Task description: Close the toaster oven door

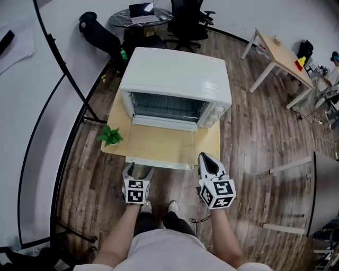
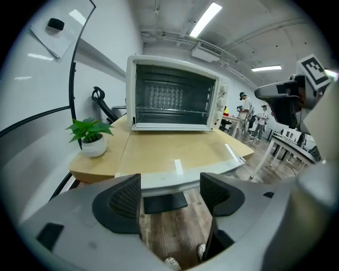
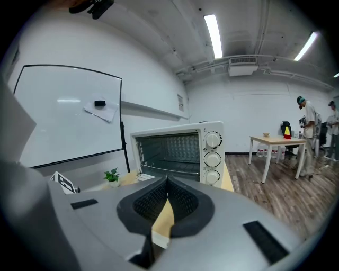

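A white toaster oven (image 1: 175,74) stands on a small wooden table (image 1: 212,140), its cavity open toward me. Its glass door (image 1: 159,144) lies flat, and the door's white front rim (image 1: 159,163) is at the table's near edge. My left gripper (image 1: 139,168) is open and empty, just short of that rim (image 2: 175,182), with the oven (image 2: 175,95) straight ahead. My right gripper (image 1: 207,159) is shut and empty beside the door's right front corner. It (image 3: 167,198) looks toward the oven (image 3: 180,153) and its three knobs (image 3: 213,159).
A small potted plant (image 1: 110,136) sits on the table's left edge. A whiteboard stand's black frame (image 1: 74,79) curves along the left. An office chair (image 1: 188,24) and a round table (image 1: 140,16) stand behind the oven, a wooden desk (image 1: 280,53) far right.
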Available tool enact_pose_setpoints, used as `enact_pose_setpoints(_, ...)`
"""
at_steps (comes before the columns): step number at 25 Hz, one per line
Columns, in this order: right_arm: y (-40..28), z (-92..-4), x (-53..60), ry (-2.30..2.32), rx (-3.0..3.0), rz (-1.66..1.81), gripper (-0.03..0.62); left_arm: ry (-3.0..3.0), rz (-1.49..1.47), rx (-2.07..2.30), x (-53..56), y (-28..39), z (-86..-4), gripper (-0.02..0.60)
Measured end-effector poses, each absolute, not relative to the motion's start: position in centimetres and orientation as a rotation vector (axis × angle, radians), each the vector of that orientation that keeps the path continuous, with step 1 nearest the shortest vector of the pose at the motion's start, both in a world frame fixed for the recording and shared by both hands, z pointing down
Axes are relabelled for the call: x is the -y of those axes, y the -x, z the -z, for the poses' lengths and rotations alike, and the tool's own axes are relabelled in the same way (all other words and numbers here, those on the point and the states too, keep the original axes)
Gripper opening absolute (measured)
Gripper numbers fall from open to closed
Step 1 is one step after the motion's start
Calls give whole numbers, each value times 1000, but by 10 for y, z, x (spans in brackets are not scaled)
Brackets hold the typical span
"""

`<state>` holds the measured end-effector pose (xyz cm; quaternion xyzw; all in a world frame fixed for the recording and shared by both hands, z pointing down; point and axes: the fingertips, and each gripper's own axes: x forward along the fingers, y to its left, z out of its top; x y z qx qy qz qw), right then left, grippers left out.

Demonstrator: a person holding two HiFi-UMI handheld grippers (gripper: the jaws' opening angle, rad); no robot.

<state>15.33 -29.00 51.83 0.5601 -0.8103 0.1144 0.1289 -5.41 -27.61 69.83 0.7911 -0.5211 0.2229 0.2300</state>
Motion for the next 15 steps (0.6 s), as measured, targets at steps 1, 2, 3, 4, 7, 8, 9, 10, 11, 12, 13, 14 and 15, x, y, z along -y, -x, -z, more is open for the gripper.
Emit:
enact_pose_setpoints(1,-154,-519,289,-1627,2353,-334,0,-2162,-621,1427,273,54,-704,326)
enact_pose_setpoints(2,-154,-519,289,-1626,2351,-334,0,-2150,-627,1422,271,54,-708,327)
enact_pose_setpoints(3,-155,-519,289,-1626,2349,-332,0,-2139,-628,1417,270,53,-712,327)
enact_pose_setpoints(4,-156,-519,289,-1627,2347,-330,0,-2127,-623,1414,269,53,-715,326)
enact_pose_setpoints(7,-159,-519,287,-1628,2337,-325,0,-2066,-573,1407,267,54,-722,326)
enact_pose_setpoints(8,-160,-519,286,-1629,2333,-325,0,-2034,-537,1402,267,55,-724,327)
enact_pose_setpoints(9,-161,-519,285,-1630,2329,-325,0,-1997,-491,1394,267,56,-727,327)
enact_pose_setpoints(10,-162,-519,285,-1631,2326,-325,0,-1958,-437,1384,267,56,-730,327)
enact_pose_setpoints(11,-163,-520,284,-1633,2322,-325,0,-1920,-381,1372,267,56,-733,326)
enact_pose_setpoints(12,-164,-520,284,-1634,2319,-324,0,-1883,-321,1357,267,56,-734,327)
enact_pose_setpoints(13,-164,-520,284,-1636,2317,-324,0,-1843,-253,1340,266,56,-736,326)
enact_pose_setpoints(14,-165,-520,284,-1637,2315,-324,0,-1795,-176,1322,265,56,-738,326)
enact_pose_setpoints(15,-165,-521,283,-1637,2314,-325,0,-1736,-90,1304,264,57,-740,327)
